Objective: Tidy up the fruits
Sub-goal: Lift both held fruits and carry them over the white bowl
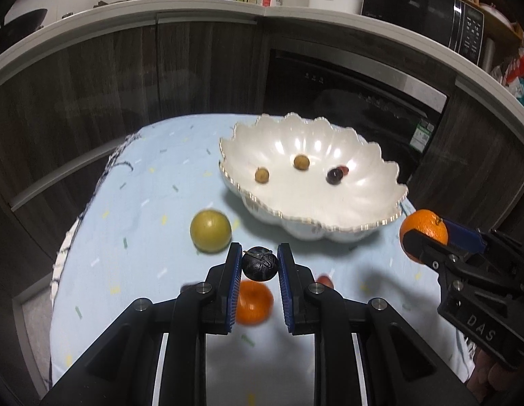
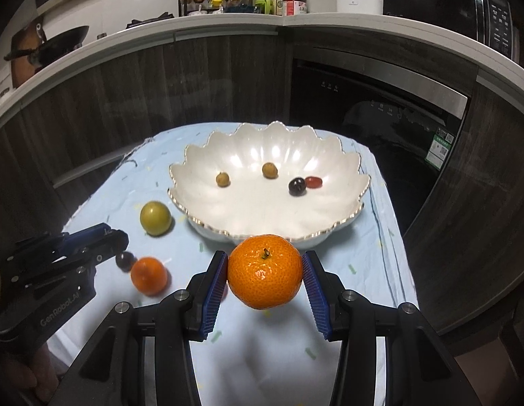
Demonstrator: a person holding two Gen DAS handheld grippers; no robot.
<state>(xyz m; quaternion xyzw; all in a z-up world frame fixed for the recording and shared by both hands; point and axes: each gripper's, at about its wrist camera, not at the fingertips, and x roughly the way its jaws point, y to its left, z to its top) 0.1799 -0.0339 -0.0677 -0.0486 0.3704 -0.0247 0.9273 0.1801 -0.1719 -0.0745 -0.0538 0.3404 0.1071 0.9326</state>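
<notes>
- While both claws are loaded: left gripper [image 1: 260,264] pinches a small dark wrinkled fruit [image 1: 260,263] with a dry stem between its ribbed blue pads, jaws narrow, fruit held clear above the cloth.
- Right gripper [image 2: 264,272] clamps a big orange mandarin [image 2: 264,271], pebbled glossy skin, stem up, pads pressing both sides; it hangs just in front of the bowl's near rim.
- White scalloped bowl [image 2: 194,159], pearly glaze, gold-edged petal rim, sits far-centre on the table.
- Inside the bowl: two tan round longan-like fruits [image 2: 223,180], one dark cherry-like fruit [image 2: 297,186] touching a red oval one [image 2: 313,182].
- Smooth round green fruit [image 2: 155,218] on the cloth just left of the bowl.
- Smaller mandarin [image 2: 149,275] on the cloth near-left, below the left gripper's fruit; blurred.
- A small red thing [image 1: 325,280] peeks beside the left gripper's right finger; cannot tell what.
- Table covered with pale blue cloth [image 2: 380,253], speckled with small coloured dashes, wrinkled at edges.
- Behind: dark wood-grain cabinets [image 2: 126,94], a black built-in appliance [image 2: 380,101], white countertop [image 2: 228,20] with bottles, a spice rack, a wok [image 2: 59,47], white cooker [image 2: 359,1], microwave [image 2: 448,0].
</notes>
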